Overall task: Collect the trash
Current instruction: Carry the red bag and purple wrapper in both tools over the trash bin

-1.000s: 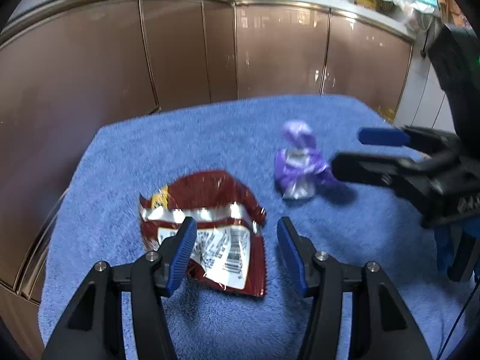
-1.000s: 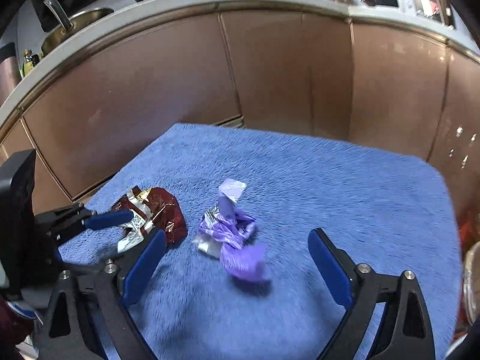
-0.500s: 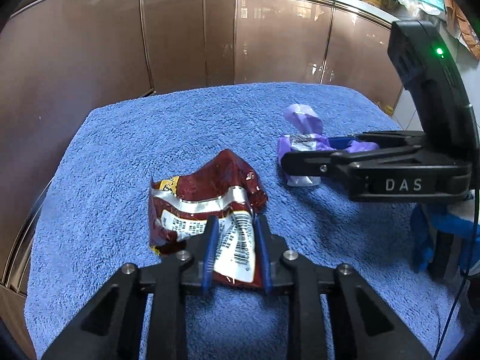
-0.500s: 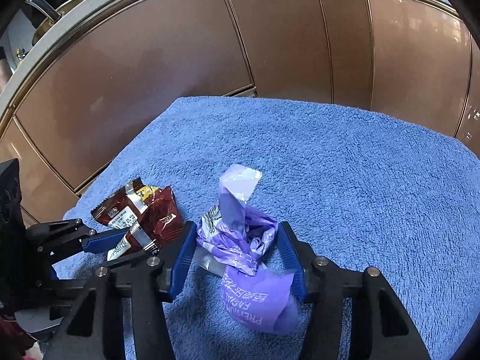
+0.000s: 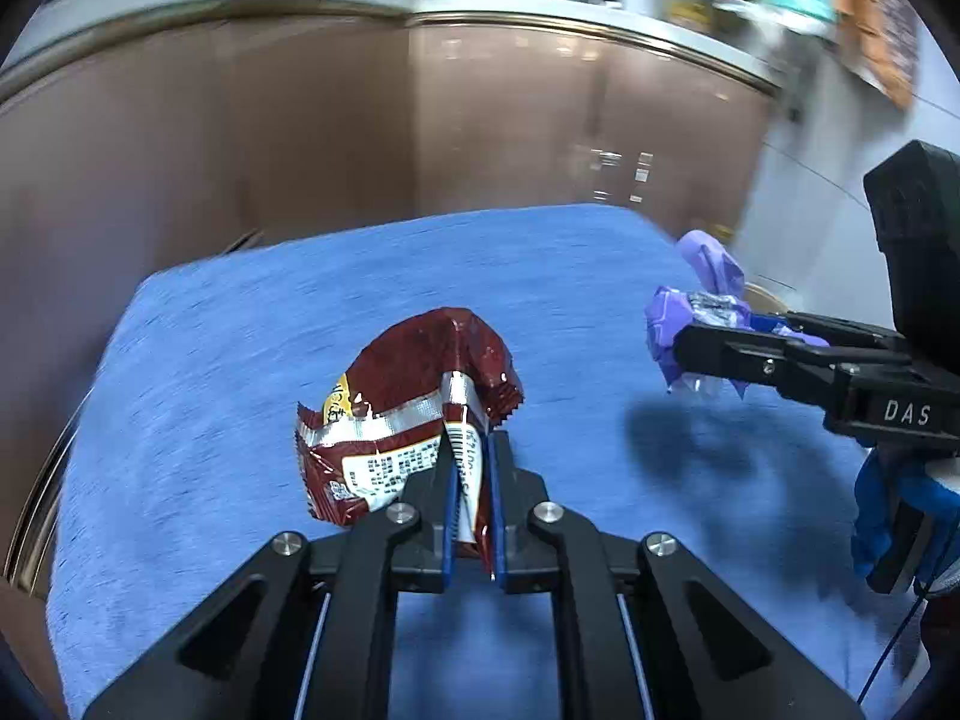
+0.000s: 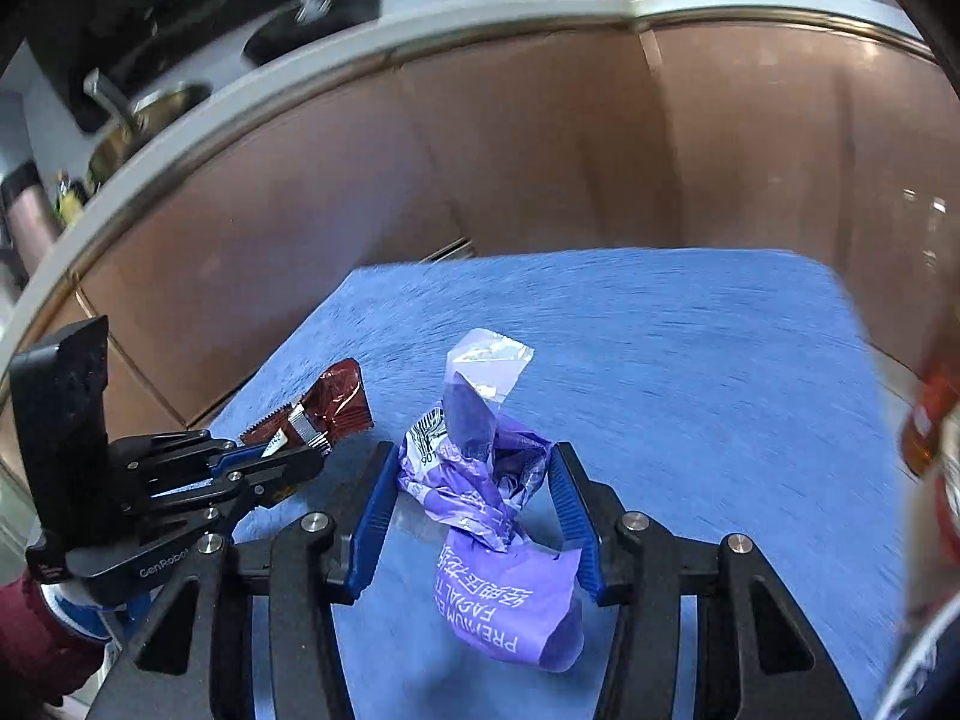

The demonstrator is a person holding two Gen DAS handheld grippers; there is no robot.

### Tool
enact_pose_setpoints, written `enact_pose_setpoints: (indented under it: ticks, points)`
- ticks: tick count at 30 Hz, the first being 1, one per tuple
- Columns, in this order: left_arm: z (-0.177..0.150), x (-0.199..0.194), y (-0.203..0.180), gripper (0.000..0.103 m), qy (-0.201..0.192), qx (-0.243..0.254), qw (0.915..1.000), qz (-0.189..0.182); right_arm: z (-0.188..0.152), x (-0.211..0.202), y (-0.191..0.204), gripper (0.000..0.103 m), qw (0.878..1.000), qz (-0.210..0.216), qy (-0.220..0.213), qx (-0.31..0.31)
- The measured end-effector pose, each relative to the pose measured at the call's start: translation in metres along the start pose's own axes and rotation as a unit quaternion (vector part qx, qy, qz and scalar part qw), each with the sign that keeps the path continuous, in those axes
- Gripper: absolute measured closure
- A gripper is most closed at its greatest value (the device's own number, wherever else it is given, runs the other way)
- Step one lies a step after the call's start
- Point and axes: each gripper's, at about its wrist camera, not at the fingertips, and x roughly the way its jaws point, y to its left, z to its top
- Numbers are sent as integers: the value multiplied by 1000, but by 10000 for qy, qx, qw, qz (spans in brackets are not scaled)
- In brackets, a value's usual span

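Observation:
A crumpled maroon snack wrapper (image 5: pixel 408 384) with a silver band is pinched by its lower edge in my left gripper (image 5: pixel 470 444), which is shut on it, a little above the blue towel (image 5: pixel 240 360). A crumpled purple wrapper (image 6: pixel 510 594) sits between the blue pads of my right gripper (image 6: pixel 474 462), which press on both its sides. In the left wrist view the right gripper (image 5: pixel 690 336) holds the purple wrapper (image 5: pixel 702 294) off the towel at the right. In the right wrist view the left gripper (image 6: pixel 312 456) carries the maroon wrapper (image 6: pixel 339 399) at the left.
Brown cabinet fronts (image 5: pixel 300 120) curve around behind the towel-covered table (image 6: pixel 660 360), with a counter and sink (image 6: pixel 138 120) above them. A dark red sleeve (image 6: pixel 36 630) and a blue glove (image 5: pixel 882 510) hold the grippers. An orange object (image 6: pixel 924 420) blurs at the right edge.
Both grippers stood open around their wrappers, then closed on them. Each wrapper has since come up off the towel, and both views have shifted and blurred.

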Motion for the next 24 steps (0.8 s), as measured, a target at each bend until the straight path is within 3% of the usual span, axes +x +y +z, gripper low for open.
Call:
enact_pose_setpoints:
  ticks: [6, 9, 13, 18, 24]
  points:
    - [22, 7, -107, 95, 64, 573, 9939, -944, -32, -95, -57, 55, 9940, -827, -438, 562]
    - [35, 15, -167, 95, 138, 856, 9862, -1409, -59, -141, -96, 55, 9835, -1419, -574, 964]
    - [51, 32, -250, 95, 310, 1182, 9731, -1952, -100, -193, -154, 55, 9603, -2237, -580, 1564]
    - [62, 69, -332, 94, 577, 1466, 9617, -2245, -144, -221, -215, 55, 9314, -2886, -400, 2180]
    - [66, 128, -403, 91, 1074, 1581, 9534, -2333, -175, -224, -268, 54, 9136, -3092, -215, 2632]
